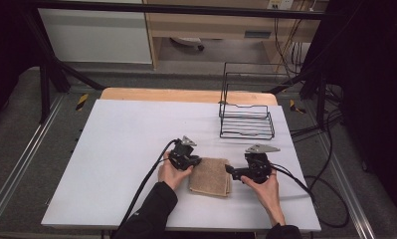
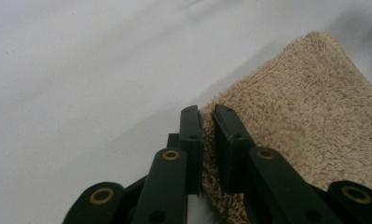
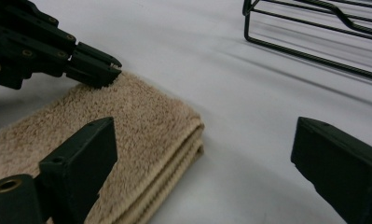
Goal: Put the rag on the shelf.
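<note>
A folded beige towel point(image 1: 209, 177) lies on the white table point(image 1: 121, 149) near its front edge. My left gripper point(image 1: 194, 162) is at the towel's far left corner. In the left gripper view the jaws point(image 2: 206, 112) stand almost together with the towel's point(image 2: 305, 107) edge pinched between them. My right gripper point(image 1: 229, 171) is at the towel's right side, held low and pointing left. In the right gripper view it point(image 3: 204, 123) stands wide open: one jaw is over the towel point(image 3: 141, 116), the other over bare table. The left gripper point(image 3: 104, 70) bites the far corner there.
A black wire rack point(image 1: 247, 122) stands at the back right of the table, close behind my right gripper, and its bars point(image 3: 314, 28) run across the top of the right gripper view. Cables trail from both grippers toward the front edge.
</note>
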